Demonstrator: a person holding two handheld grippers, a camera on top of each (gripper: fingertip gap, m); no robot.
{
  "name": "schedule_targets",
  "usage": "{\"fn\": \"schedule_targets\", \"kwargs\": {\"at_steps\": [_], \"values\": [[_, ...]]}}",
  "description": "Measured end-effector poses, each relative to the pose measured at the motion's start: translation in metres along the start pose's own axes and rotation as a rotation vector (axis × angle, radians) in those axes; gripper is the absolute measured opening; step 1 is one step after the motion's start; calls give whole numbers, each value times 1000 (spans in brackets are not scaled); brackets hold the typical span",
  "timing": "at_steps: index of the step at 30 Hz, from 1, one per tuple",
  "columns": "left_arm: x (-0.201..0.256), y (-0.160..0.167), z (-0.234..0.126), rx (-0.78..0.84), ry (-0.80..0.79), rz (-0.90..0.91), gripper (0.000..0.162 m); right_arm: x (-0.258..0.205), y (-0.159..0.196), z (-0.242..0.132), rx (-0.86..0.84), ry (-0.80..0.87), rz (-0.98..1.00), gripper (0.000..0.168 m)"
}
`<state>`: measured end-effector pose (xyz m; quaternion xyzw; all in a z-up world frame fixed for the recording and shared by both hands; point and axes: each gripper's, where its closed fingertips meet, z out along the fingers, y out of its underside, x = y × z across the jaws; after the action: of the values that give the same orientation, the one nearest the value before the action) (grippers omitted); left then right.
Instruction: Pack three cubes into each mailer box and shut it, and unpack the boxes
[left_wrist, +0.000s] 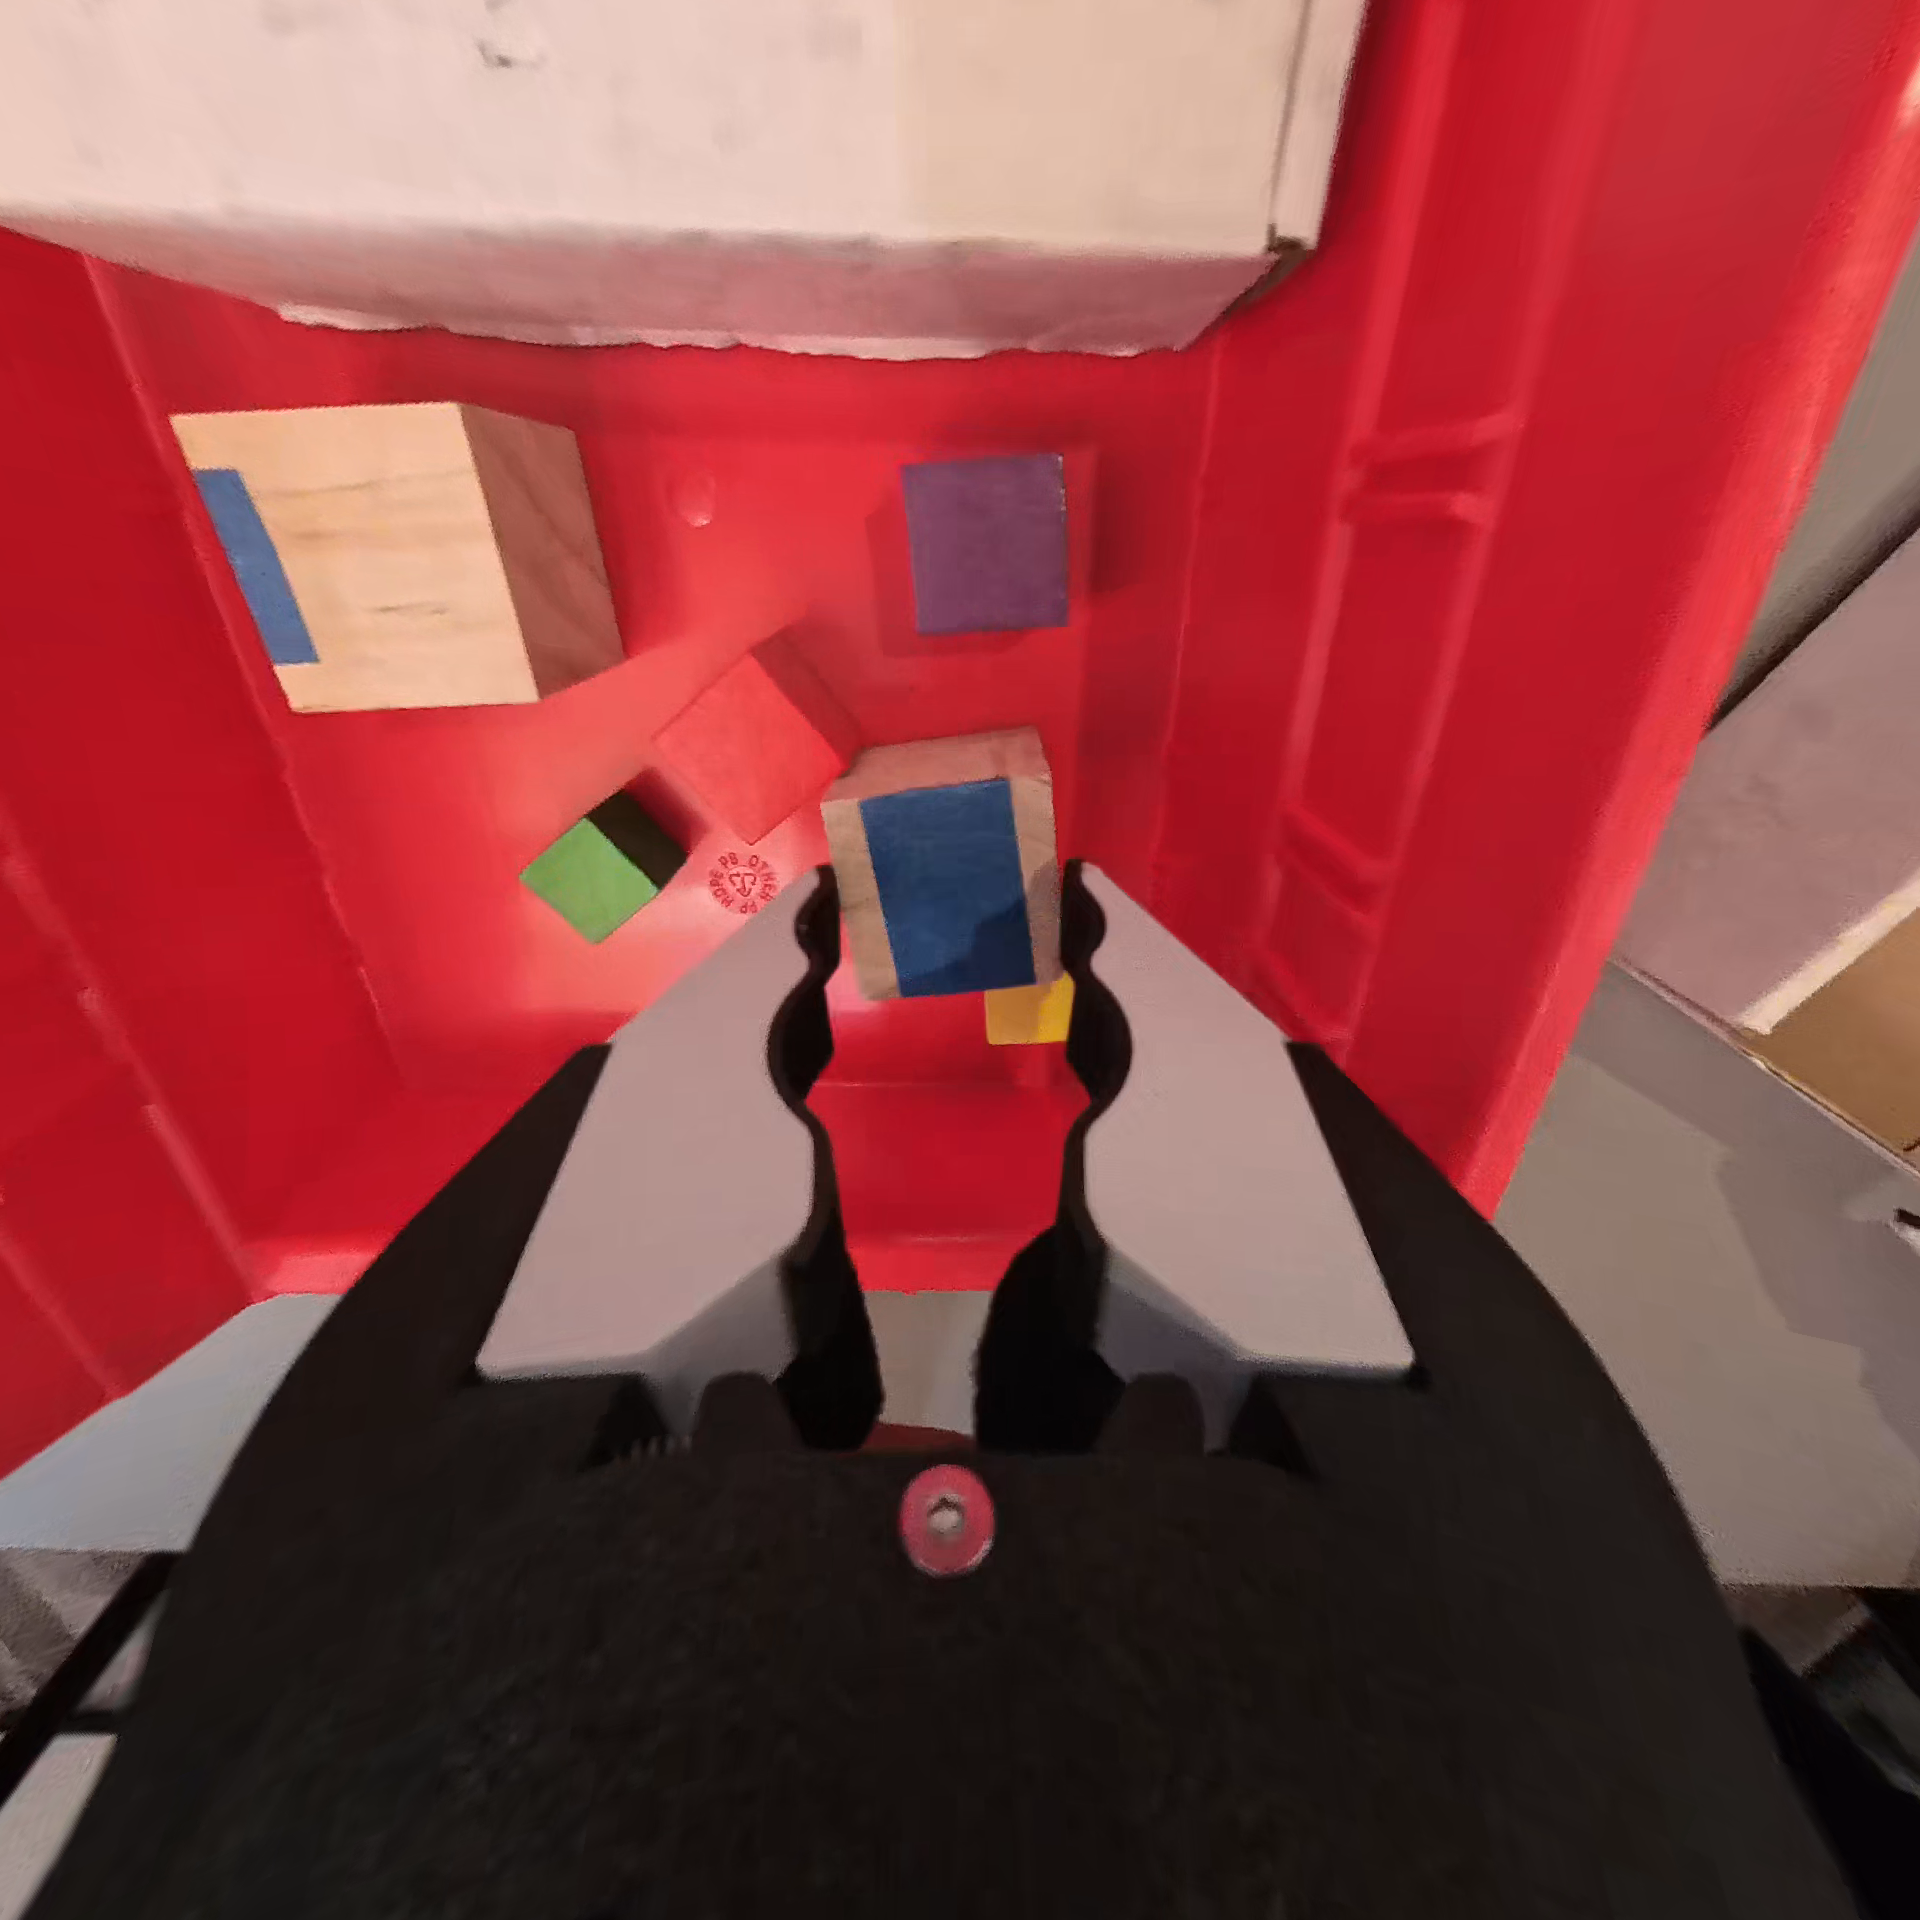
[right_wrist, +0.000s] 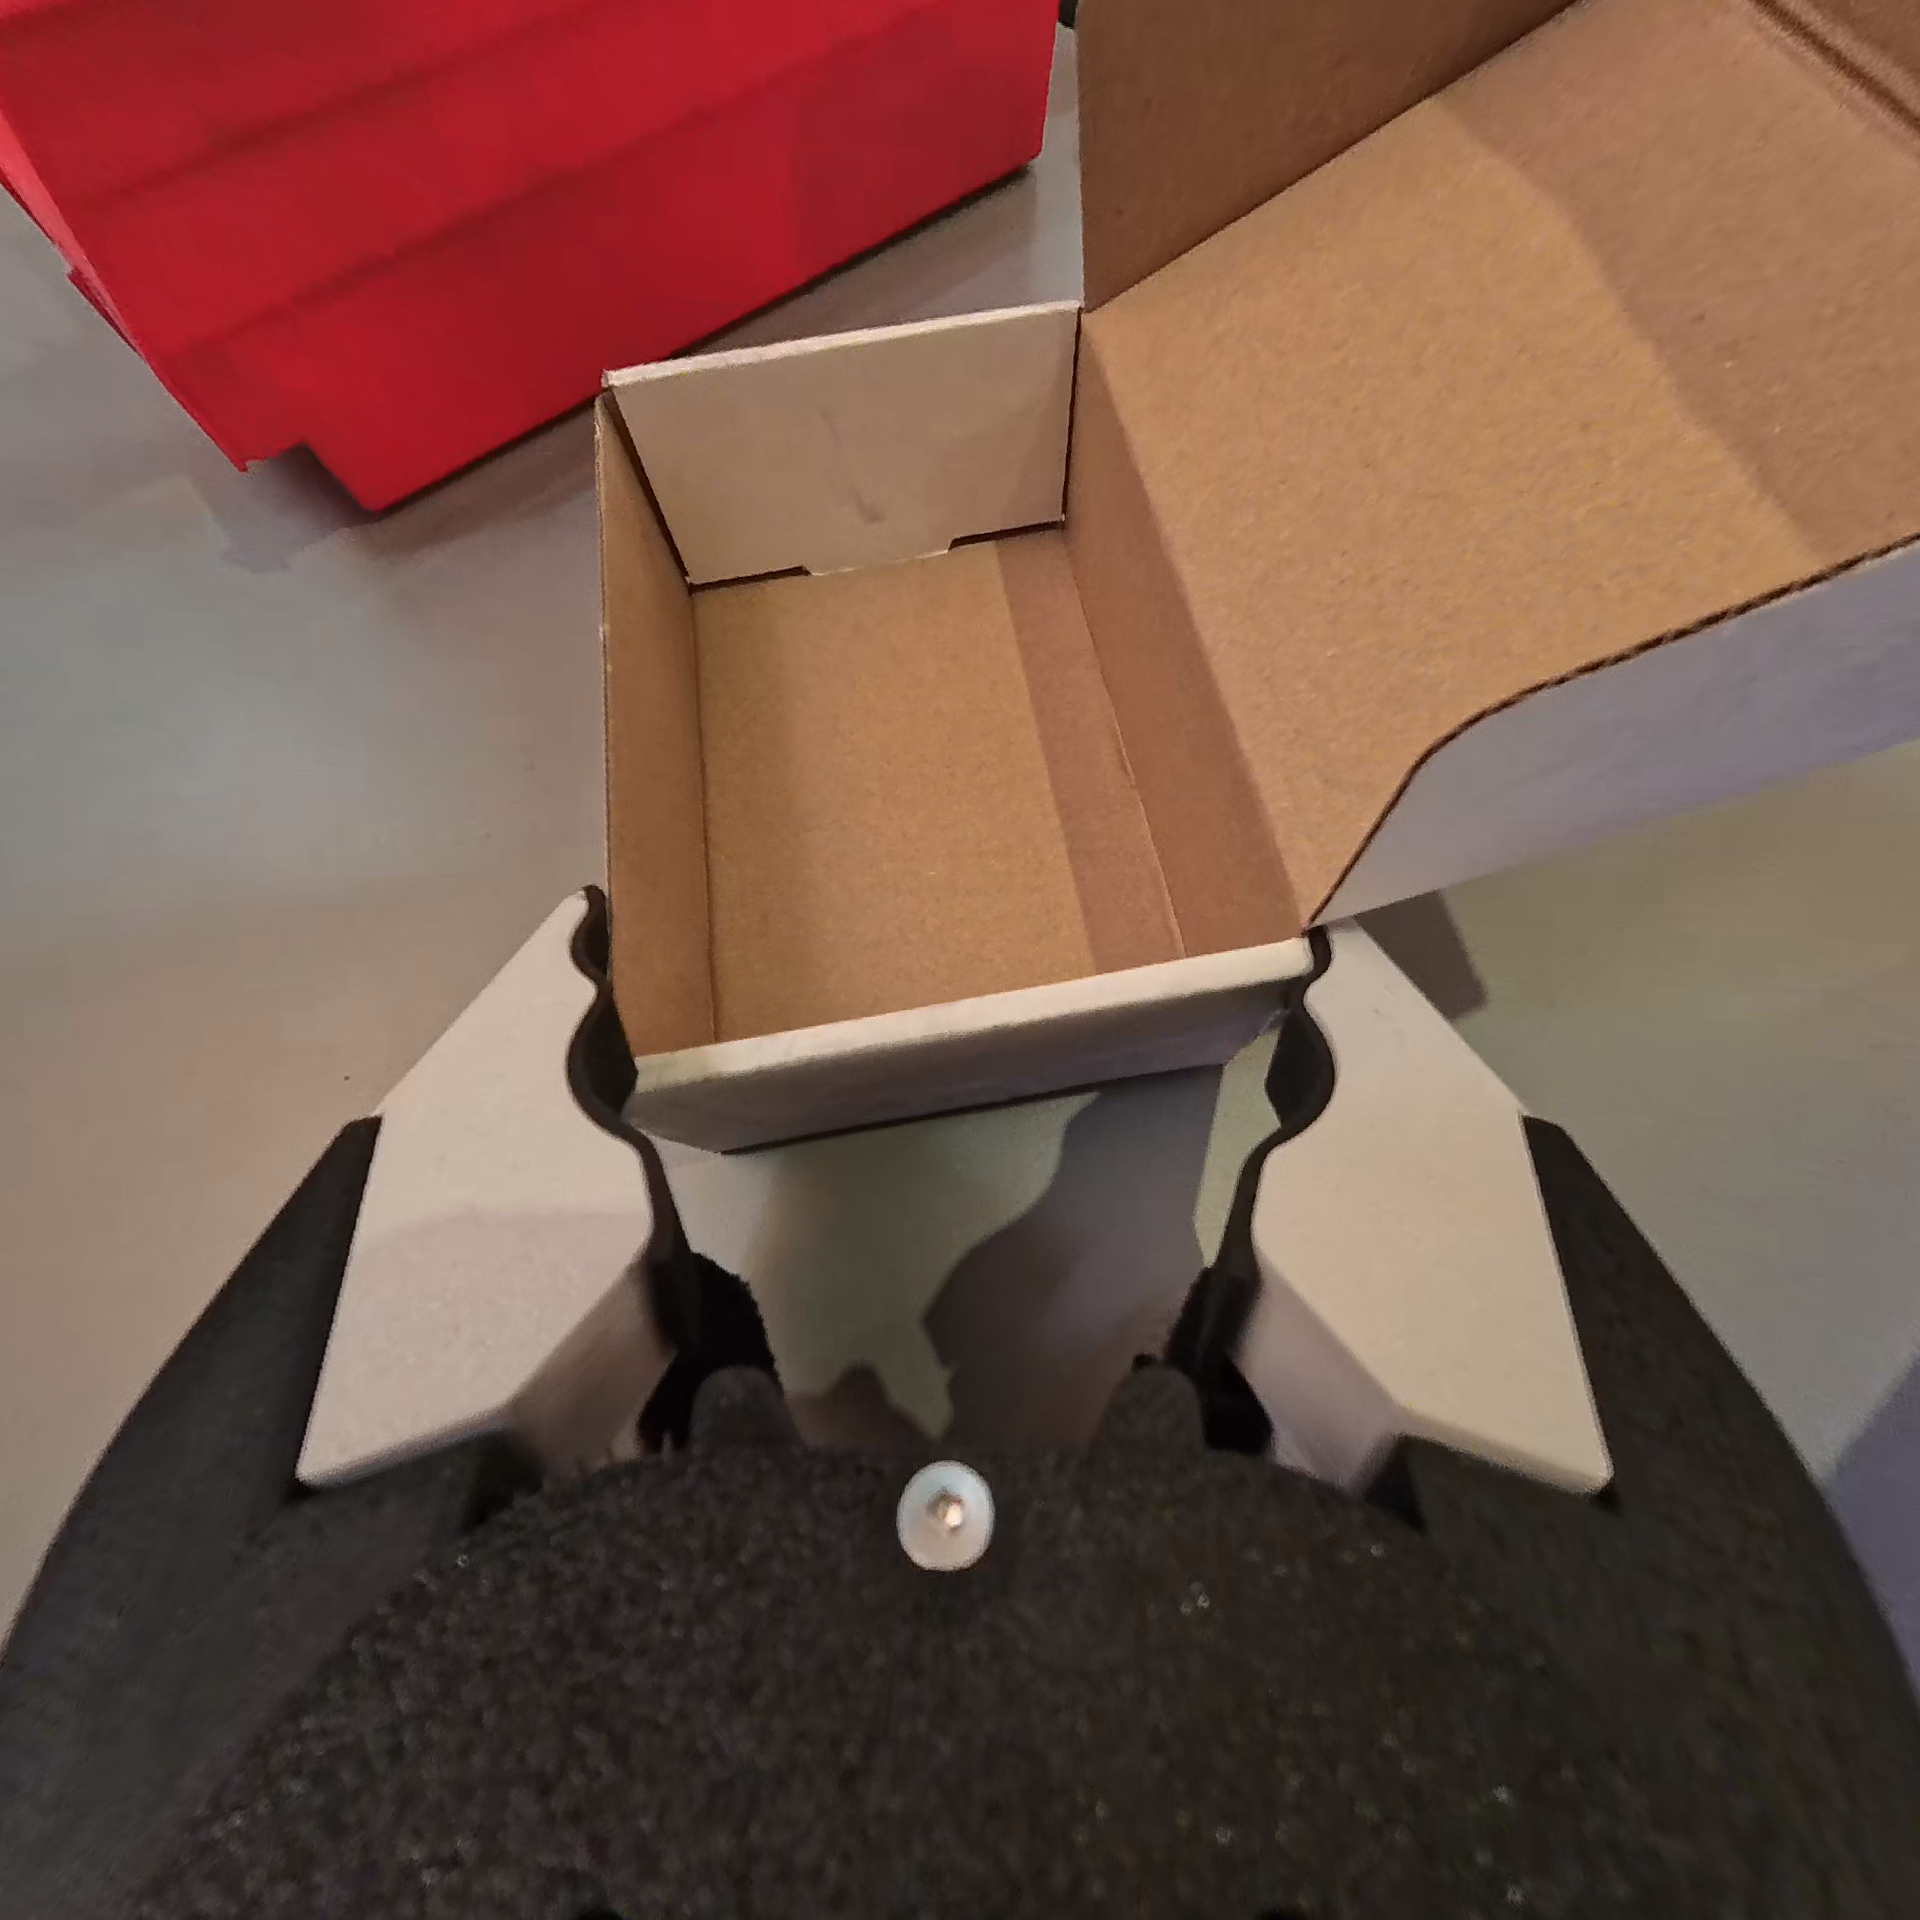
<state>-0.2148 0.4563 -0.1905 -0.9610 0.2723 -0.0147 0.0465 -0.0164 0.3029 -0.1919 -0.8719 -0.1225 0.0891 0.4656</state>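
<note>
Grey counter (right_wrist: 260, 779) carries an empty open mailer box (right_wrist: 883, 790), its near wall inside the wide right claw (right_wrist: 951, 971); left claw (left_wrist: 945, 914) pinches a blue-faced wooden cube (left_wrist: 945, 883) over a red bin (left_wrist: 1299, 727).

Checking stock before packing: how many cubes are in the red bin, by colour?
Wood with blue face: 2
Purple: 1
Red: 1
Green: 1
Yellow: 1
Total: 6 cubes in the red bin
</note>
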Motion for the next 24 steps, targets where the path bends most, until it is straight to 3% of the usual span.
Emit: {"fn": "schedule_targets", "kwargs": {"at_steps": [1,7,13,18,21,24], "values": [[-1,0,1,-4,0,-14,40,0,0,0,0,-1,-1,125],[-10,-1,-12,-7,-27,62,40,0,0,0,-2,-6,-2,125],[6,-22,-91,169,-83,251,39,0,0,0,4,-1,0,125],[106,-18,-136,268,137,474,40,0,0,-1,13,0,5,125],[172,3,-114,194,242,581,40,0,0,-1,11,3,5,125],[214,8,-74,126,240,661,40,0,0,0,5,3,2,125]]}}
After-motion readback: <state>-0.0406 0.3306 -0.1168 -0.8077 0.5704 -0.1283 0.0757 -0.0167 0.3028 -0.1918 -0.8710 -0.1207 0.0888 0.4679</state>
